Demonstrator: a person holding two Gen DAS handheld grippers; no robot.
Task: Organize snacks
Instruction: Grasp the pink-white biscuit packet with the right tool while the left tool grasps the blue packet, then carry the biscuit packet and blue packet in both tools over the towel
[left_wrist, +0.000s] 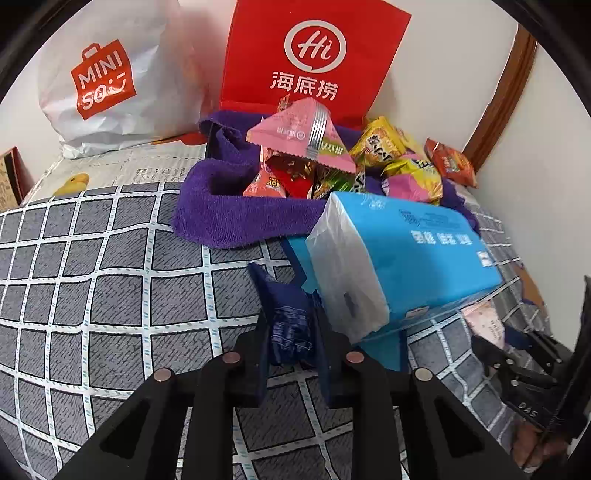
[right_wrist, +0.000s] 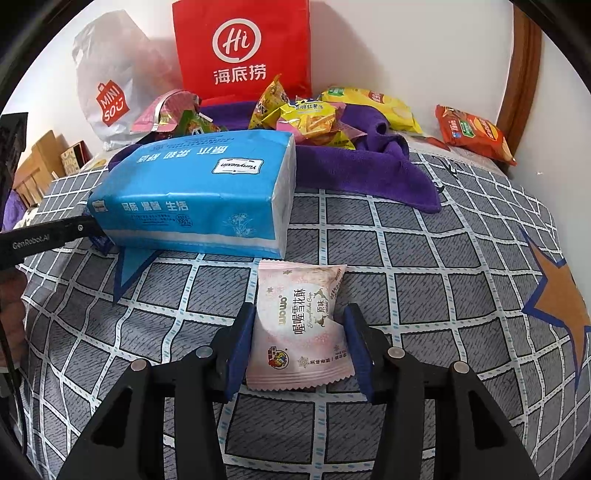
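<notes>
Snacks are what I am sorting: my left tool (left_wrist: 291, 332) is closed tight on a dark blue packet (left_wrist: 290, 325), pinched just off the checked bedspread (left_wrist: 110, 295) beside the blue tissue pack (left_wrist: 399, 258). My right tool (right_wrist: 299, 332) stands partly open around a pink snowflake-crisp packet (right_wrist: 301, 325); its left pad touches the wrapper, the right one I cannot tell. Behind lies the heap of snacks (left_wrist: 317, 162) on the purple towel (left_wrist: 236, 218). I judge both pickups are in hand; next I must carry each packet to its group without dropping it.

Tissue pack (right_wrist: 192, 195) before snack heap (right_wrist: 310, 118)
</notes>
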